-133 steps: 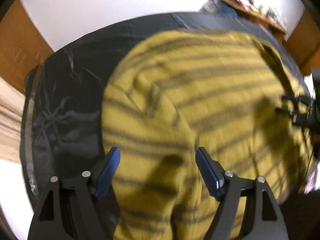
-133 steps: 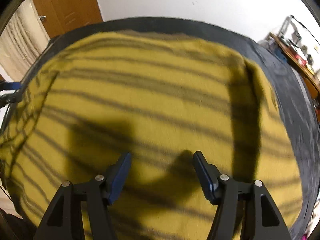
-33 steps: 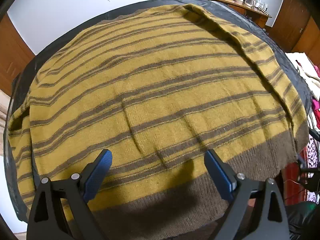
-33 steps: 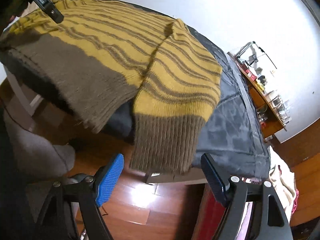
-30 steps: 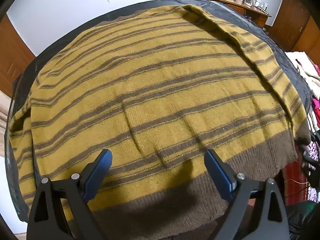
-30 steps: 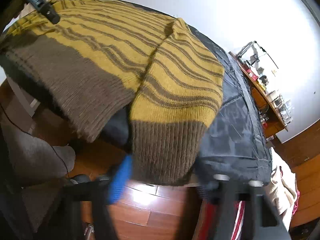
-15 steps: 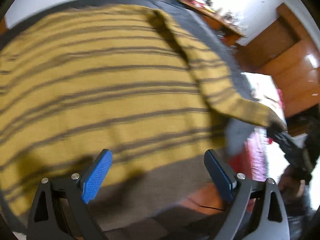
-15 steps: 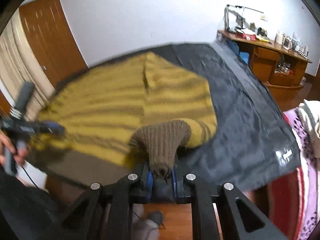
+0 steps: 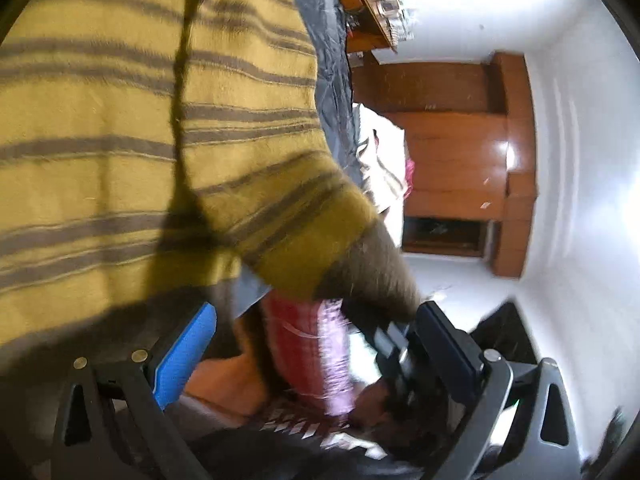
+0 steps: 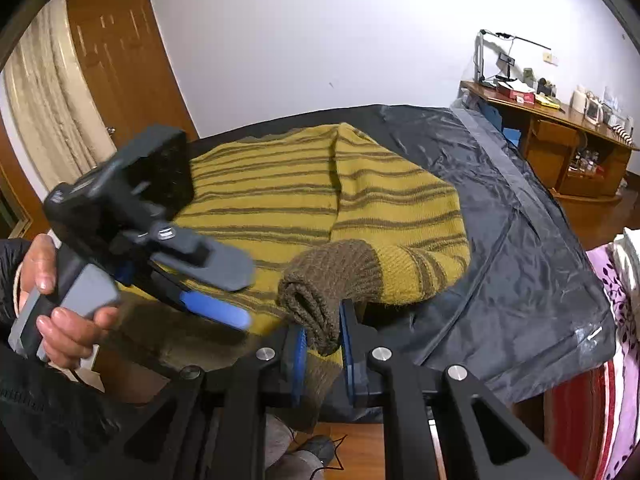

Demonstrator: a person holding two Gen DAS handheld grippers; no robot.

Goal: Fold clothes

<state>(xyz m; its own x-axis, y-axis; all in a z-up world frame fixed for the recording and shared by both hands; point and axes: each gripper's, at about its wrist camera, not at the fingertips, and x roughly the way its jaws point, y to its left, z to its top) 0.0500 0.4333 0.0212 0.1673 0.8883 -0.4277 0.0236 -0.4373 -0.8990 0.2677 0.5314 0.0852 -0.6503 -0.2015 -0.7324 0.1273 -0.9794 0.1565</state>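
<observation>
A mustard-yellow sweater [image 10: 272, 200] with brown stripes lies flat on a black-covered table [image 10: 520, 208]. My right gripper [image 10: 322, 346] is shut on the sweater's brown ribbed sleeve cuff [image 10: 320, 280] and holds it lifted at the table's front edge. The cuff [image 9: 372, 272] and sleeve also show in the left wrist view, stretched over the sweater [image 9: 120, 120]. My left gripper [image 9: 316, 344] is open and empty, just left of the right one; it appears in the right wrist view [image 10: 216, 304], held by a hand over the sweater's brown hem.
A wooden desk [image 10: 560, 136] with small items stands at the back right. A wooden door [image 10: 120, 64] and curtain are at the back left. Pink and red patterned cloth [image 10: 616, 320] lies at the right. Wood floor lies below the table edge.
My right gripper has lifted the cuff higher, clear of the table edge. My left gripper has swung right, toward the held sleeve, and stays open.
</observation>
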